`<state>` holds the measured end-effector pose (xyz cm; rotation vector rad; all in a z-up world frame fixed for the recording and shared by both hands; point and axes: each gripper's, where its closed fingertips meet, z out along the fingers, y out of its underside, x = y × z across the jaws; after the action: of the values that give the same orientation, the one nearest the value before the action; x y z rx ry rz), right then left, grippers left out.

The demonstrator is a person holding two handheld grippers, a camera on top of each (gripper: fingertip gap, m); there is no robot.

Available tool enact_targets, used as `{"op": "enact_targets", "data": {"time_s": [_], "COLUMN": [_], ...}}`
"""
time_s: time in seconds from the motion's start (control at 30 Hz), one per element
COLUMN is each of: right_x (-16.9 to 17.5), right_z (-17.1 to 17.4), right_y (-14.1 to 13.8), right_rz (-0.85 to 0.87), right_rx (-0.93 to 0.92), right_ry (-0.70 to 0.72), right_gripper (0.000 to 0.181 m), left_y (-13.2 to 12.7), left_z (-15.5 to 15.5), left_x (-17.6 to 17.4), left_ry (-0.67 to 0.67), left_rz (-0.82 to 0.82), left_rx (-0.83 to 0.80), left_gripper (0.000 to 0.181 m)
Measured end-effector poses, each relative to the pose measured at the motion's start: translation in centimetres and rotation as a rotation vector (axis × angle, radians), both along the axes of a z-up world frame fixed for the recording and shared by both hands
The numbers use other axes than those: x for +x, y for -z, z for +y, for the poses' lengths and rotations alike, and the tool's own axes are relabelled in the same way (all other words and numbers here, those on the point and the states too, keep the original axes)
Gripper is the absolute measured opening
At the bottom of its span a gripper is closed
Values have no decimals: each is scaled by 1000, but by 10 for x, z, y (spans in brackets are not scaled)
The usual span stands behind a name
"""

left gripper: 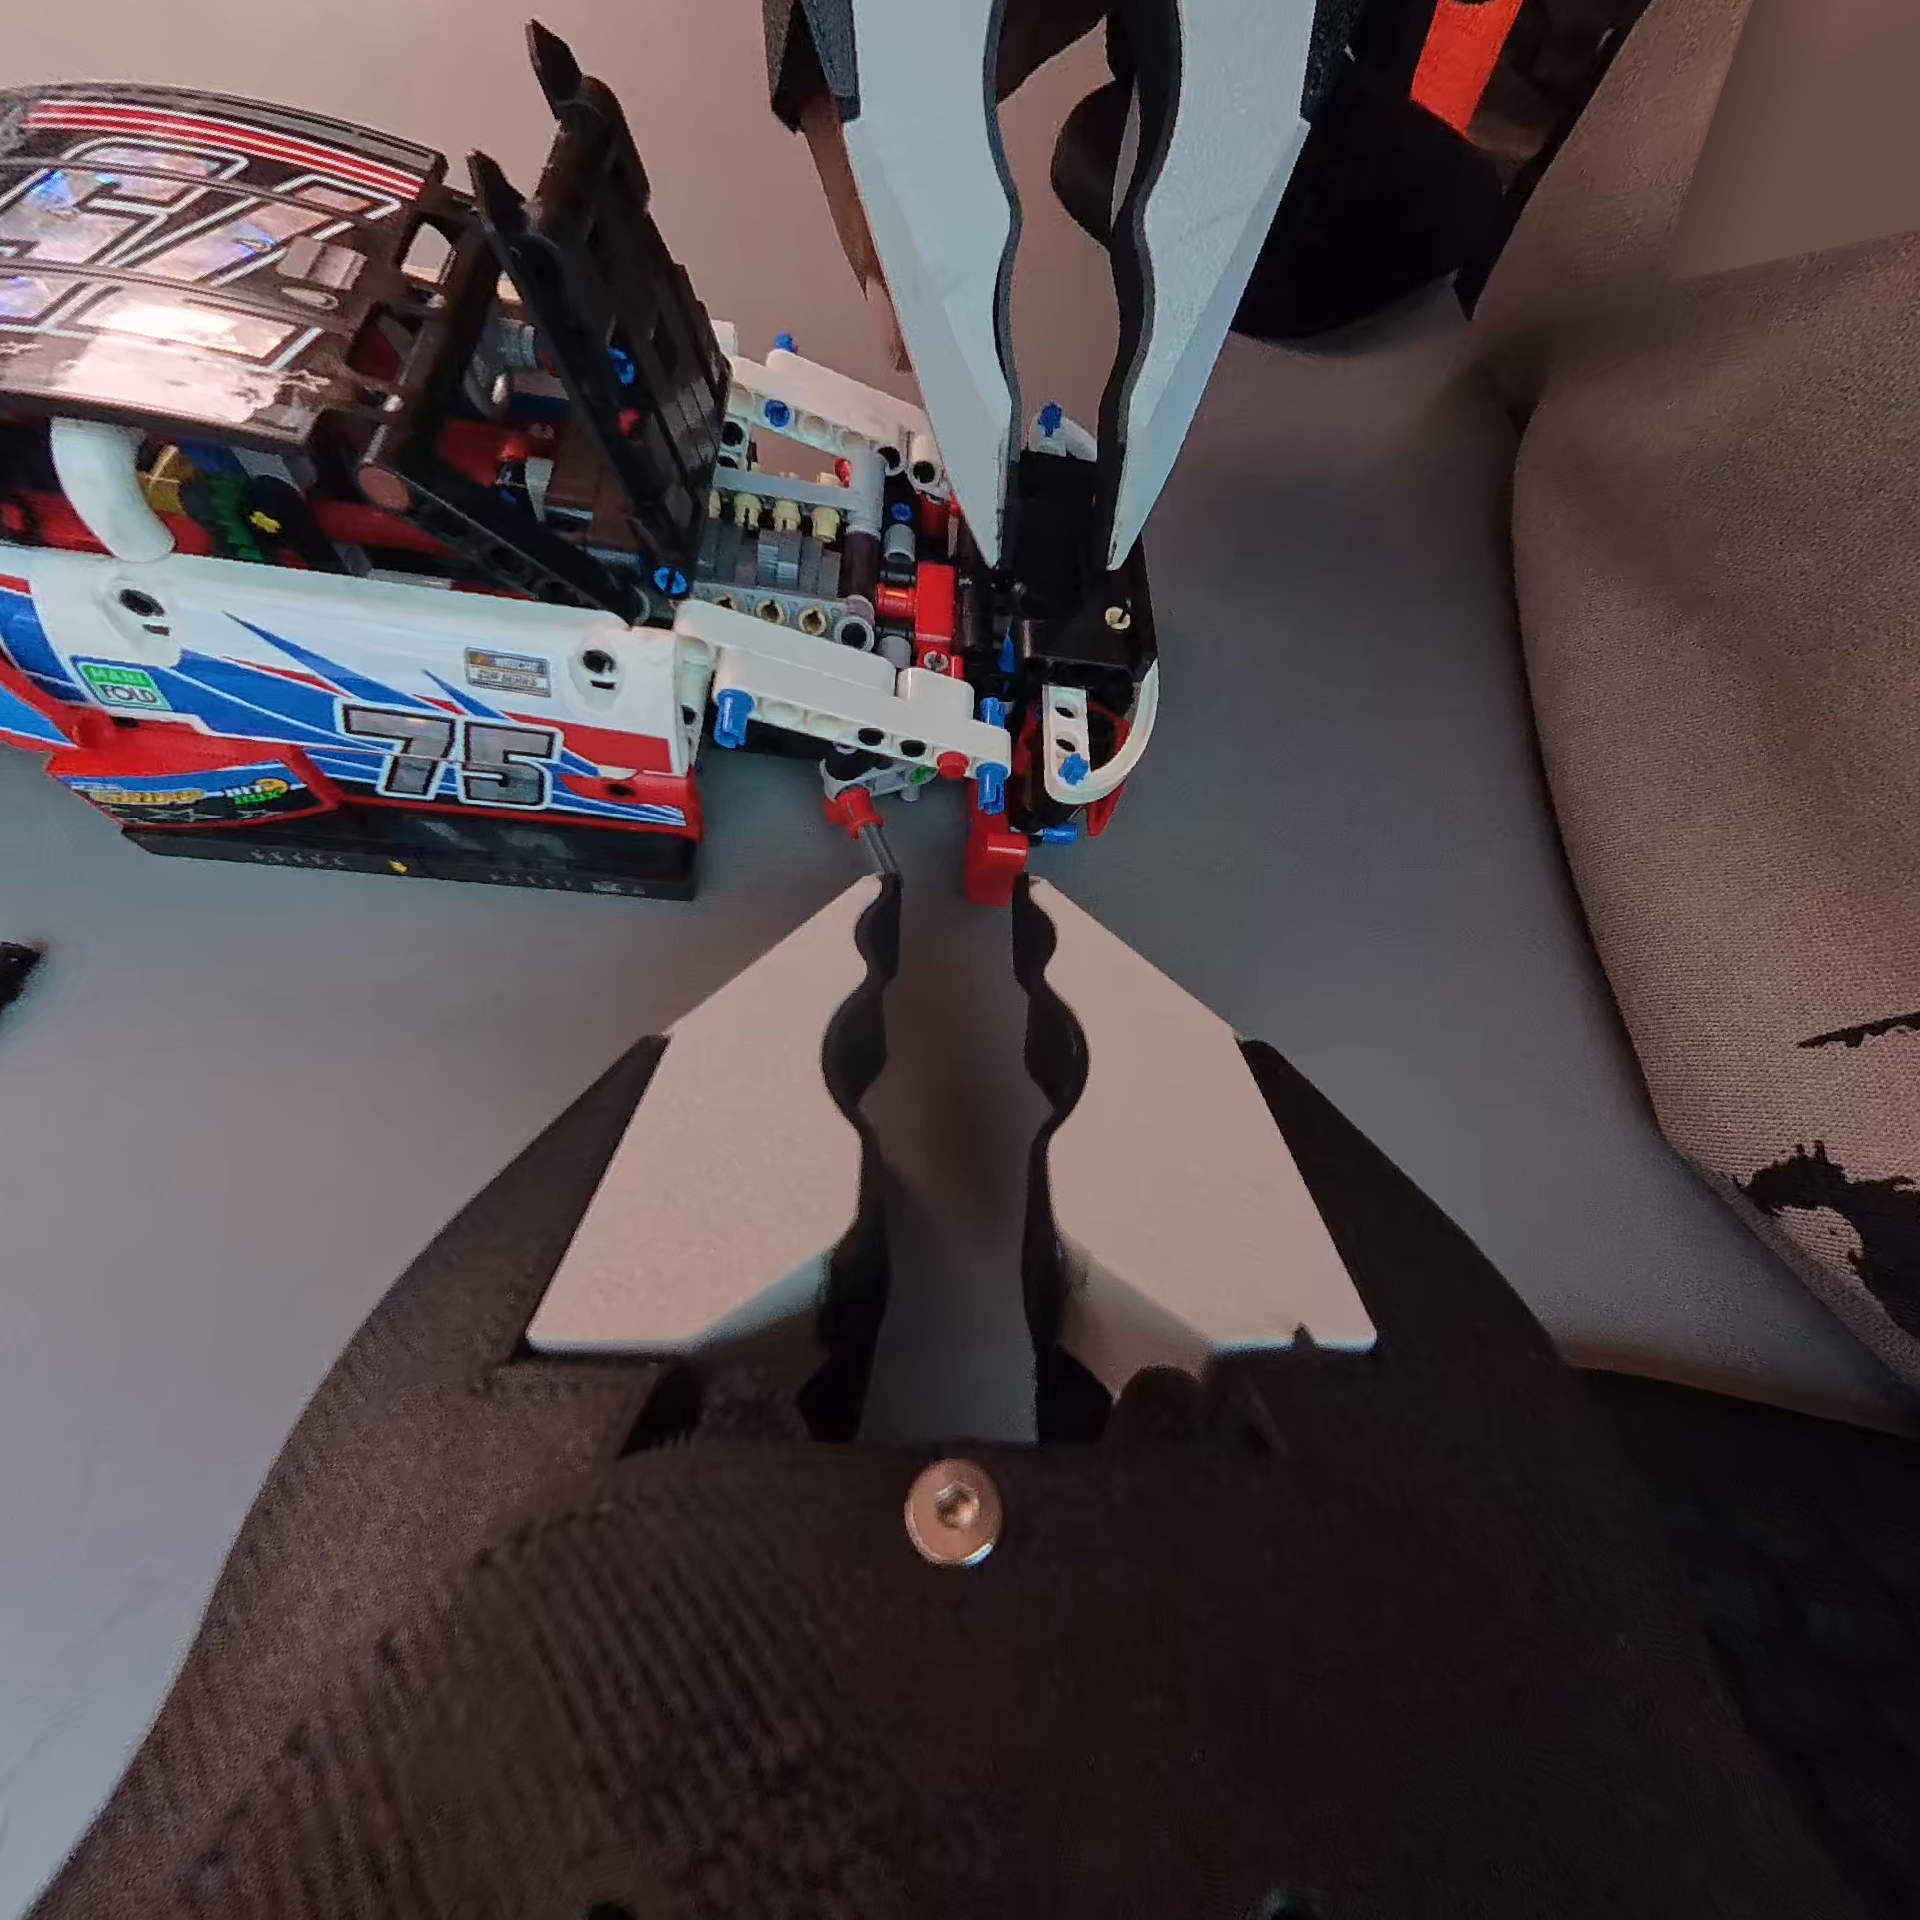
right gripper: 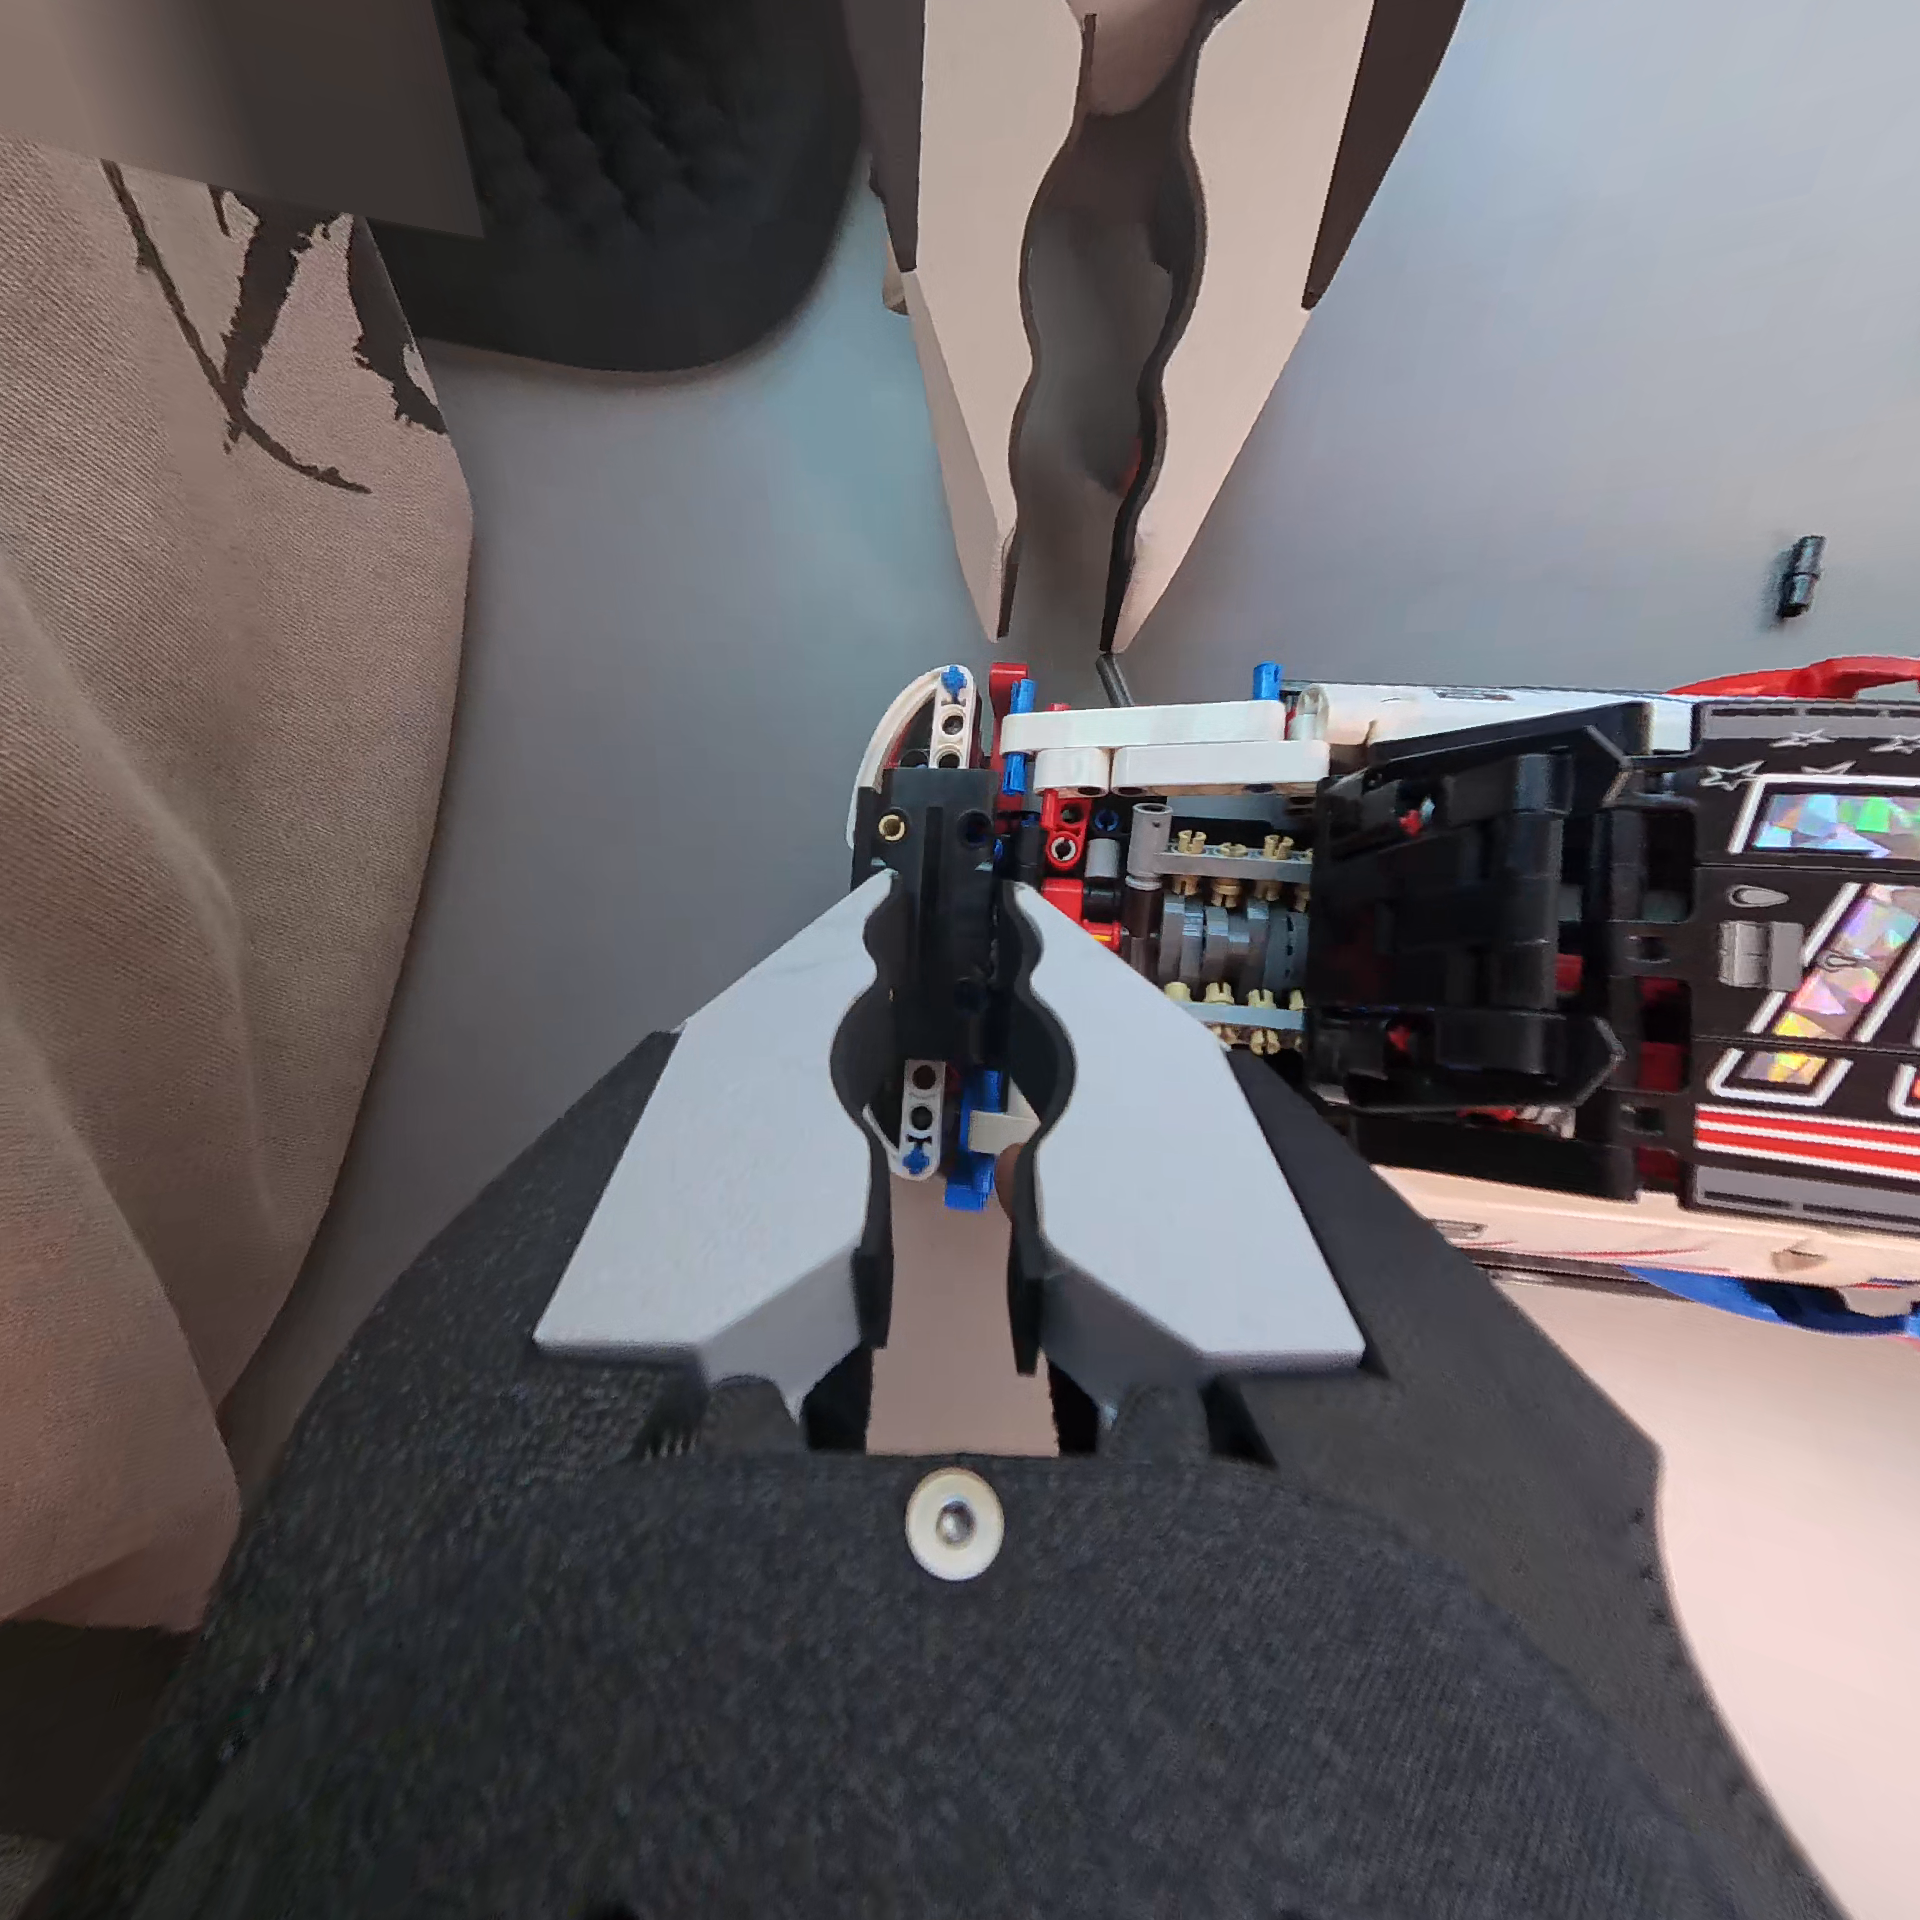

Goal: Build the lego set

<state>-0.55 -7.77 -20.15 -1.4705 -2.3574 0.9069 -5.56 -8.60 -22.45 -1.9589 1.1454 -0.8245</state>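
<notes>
While both claws met at the nose of the model, the scene stood like this:
Right gripper (right gripper: 951, 883): white wedge fingers with black wavy inner pads, clenched on the black front block (right gripper: 940, 883) of the car; in the left wrist view the same claw (left gripper: 1055, 561) came down from above onto that block (left gripper: 1081, 623)
Left gripper (left gripper: 951, 883): fingers parted by a narrow gap, nothing between them, tips just beside a red brick piece (left gripper: 992, 857) and a thin grey axle (left gripper: 883, 847) at the car's lower front edge; seen from the right wrist view (right gripper: 1055, 639) it pointed down at the white front beams
Lego race car (left gripper: 395, 665): white body with red and blue stripes and a grey number on the door, lying on the grey tabletop (left gripper: 312, 1091)
Hood area: open, grey engine block with tan pins (right gripper: 1236, 914) exposed behind the front block
Black panel (left gripper: 623, 343): raised upright behind the engine
Roof (right gripper: 1829, 914): black with shiny holographic stickers
Loose part: small black connector (right gripper: 1803, 571) on the table, well apart from the car
Cloth: beige fabric with black marks (right gripper: 208, 727) beside the table
</notes>
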Motion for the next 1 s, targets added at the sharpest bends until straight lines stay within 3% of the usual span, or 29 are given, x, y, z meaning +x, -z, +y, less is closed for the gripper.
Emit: {"op": "enact_targets", "data": {"time_s": [0.13, 0.37, 0.5, 0.67, 0.73, 0.83, 1.0], "right_x": [0, 2, 4, 2, 1, 0, -1], "right_z": [5, -1, -3, 0, 4, 5, 7], "right_y": [-1, -9, -1, 0, 0, 0, -3], "right_rz": [7, 46, 6, -35, -47, -68, -67], "right_rx": [27, 40, 113, 111, 104, 104, 145], "right_ry": [2, 1, -5, 27, 41, 33, 47], "right_gripper": [7, 20, 22, 12, 5, 6, 6], "left_y": [0, -2, -2, -1, -1, -2, -1], "left_z": [-1, -1, -3, -6, -8, -9, -8], "left_x": [1, 2, 5, 9, 11, 15, 21], "left_ry": [3, 3, 12, 25, 34, 31, -10], "left_rz": [-3, -14, -13, -9, -10, -20, -32], "left_rx": [0, -1, -1, 7, 3, -3, -46], "left_gripper": [16, 17, 18, 19, 24, 38, 45]}}
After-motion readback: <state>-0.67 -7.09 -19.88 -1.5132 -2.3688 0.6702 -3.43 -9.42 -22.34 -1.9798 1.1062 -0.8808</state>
